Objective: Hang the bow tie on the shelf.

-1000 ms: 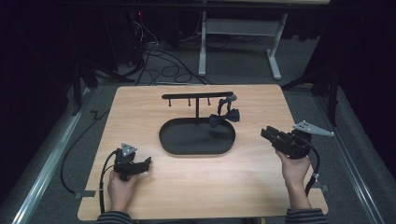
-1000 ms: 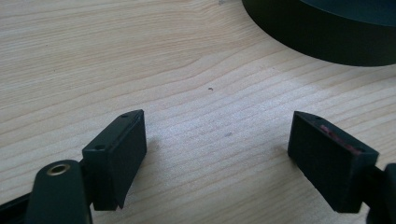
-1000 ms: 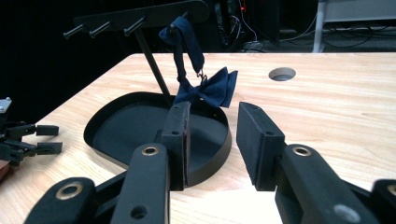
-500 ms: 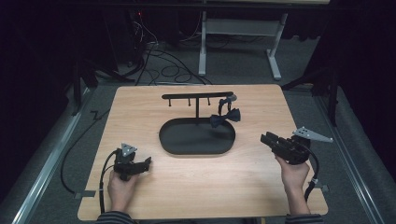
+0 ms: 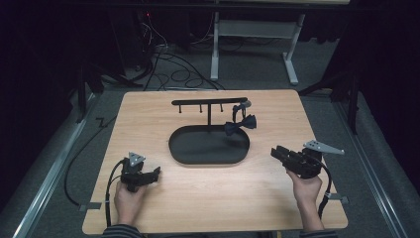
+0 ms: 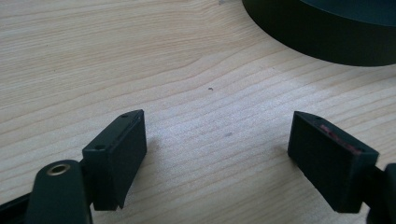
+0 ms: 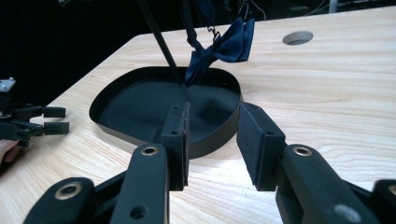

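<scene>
My right hand-held gripper (image 5: pixel 278 153) has sunk toward the table (image 5: pixel 148 106) since a second ago and now sits low near its right edge. Its jaws stand partly apart with nothing between them, and that gap has not changed. My left hand-held gripper (image 5: pixel 154 173) has stayed put at the near left corner, jaws wide and bare over the wood. I read this as settling into a rest or start pose rather than a reach, so I judge the handling has not begun, or is already finished.

The thing in hand is the dark blue bow tie (image 5: pixel 240 123). It hangs by its strap from the right end of the black T-shaped stand (image 5: pixel 208 102), well apart from both grippers, with its lower tip dangling just above the tray's back right rim; I cannot tell whether it touches.

1 container here: the black oval tray (image 5: pixel 173 147) at the stand's foot. It holds nothing beyond the stand's post rising from it.
</scene>
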The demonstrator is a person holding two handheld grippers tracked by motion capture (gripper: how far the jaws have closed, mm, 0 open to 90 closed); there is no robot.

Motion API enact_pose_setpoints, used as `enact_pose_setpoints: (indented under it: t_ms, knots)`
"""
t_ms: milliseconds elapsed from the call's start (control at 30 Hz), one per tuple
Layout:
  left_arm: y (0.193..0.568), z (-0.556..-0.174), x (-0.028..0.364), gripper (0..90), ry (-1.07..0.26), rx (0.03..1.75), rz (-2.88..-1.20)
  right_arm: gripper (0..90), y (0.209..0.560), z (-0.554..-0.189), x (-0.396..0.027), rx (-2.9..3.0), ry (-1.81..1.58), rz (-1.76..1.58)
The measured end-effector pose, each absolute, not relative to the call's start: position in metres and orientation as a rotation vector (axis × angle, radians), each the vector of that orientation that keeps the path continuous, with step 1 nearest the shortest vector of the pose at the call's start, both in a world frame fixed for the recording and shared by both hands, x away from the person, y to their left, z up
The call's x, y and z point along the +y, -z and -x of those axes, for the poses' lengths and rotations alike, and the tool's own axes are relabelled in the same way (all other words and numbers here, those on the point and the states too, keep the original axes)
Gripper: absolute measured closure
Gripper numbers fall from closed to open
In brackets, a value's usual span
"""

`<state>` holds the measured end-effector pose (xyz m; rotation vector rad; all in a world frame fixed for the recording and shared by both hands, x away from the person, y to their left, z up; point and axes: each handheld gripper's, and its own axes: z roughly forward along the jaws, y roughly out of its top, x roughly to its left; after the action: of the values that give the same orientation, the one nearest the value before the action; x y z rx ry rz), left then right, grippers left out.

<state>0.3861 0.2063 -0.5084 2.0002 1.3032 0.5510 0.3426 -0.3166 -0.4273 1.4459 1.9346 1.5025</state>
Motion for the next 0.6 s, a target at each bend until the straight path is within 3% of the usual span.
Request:
enact_pose_setpoints:
  t_ms: [600]
  knots:
    - [0.508,-0.386,0.206,19.9,-0.551,1.303,-2.0,66.5,0.461,-0.342,-0.302,2.007,-1.441,-1.507]
